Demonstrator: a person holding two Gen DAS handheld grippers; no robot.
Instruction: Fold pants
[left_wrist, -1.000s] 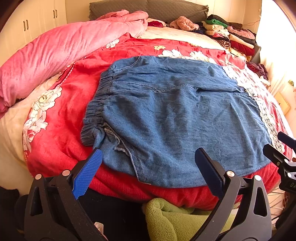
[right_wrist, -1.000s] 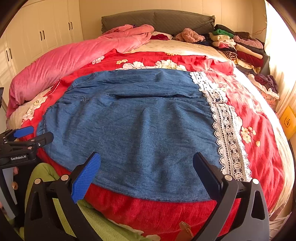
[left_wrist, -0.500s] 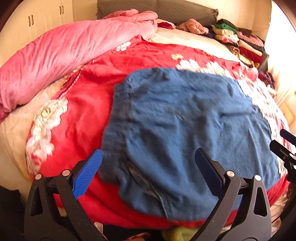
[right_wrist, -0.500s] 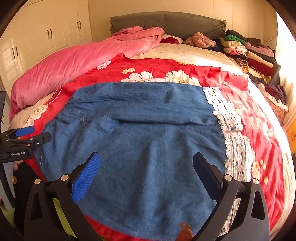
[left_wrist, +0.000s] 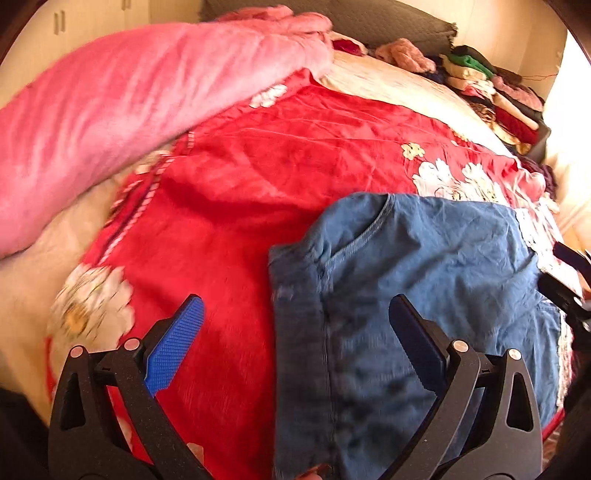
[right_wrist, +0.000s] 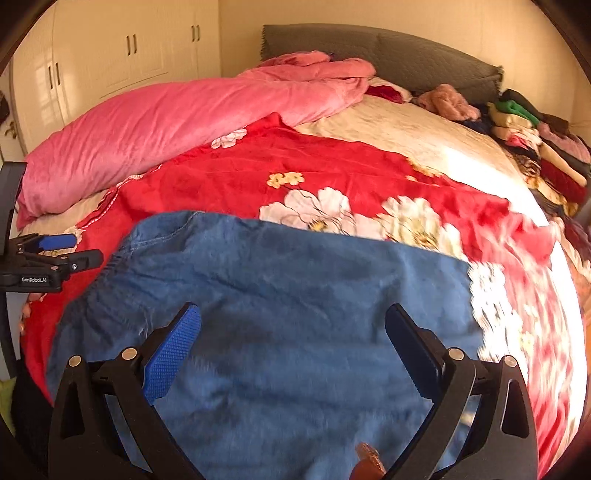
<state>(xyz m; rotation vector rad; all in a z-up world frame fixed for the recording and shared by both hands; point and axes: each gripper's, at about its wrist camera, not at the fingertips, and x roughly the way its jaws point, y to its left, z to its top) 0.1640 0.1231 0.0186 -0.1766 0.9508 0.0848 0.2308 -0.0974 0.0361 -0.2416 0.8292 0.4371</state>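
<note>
Both the left gripper (left_wrist: 295, 328) and right gripper (right_wrist: 293, 326) gape wide and empty above the denim pants (right_wrist: 280, 295), apparently pre-grasp; next, a hem pinch.

Only one text can be read: "GenRobot.AI", in small white letters on the black body of the left tool (right_wrist: 55, 254), seen at the left edge of the right wrist view. Nothing else carries readable words or numbers.
</note>
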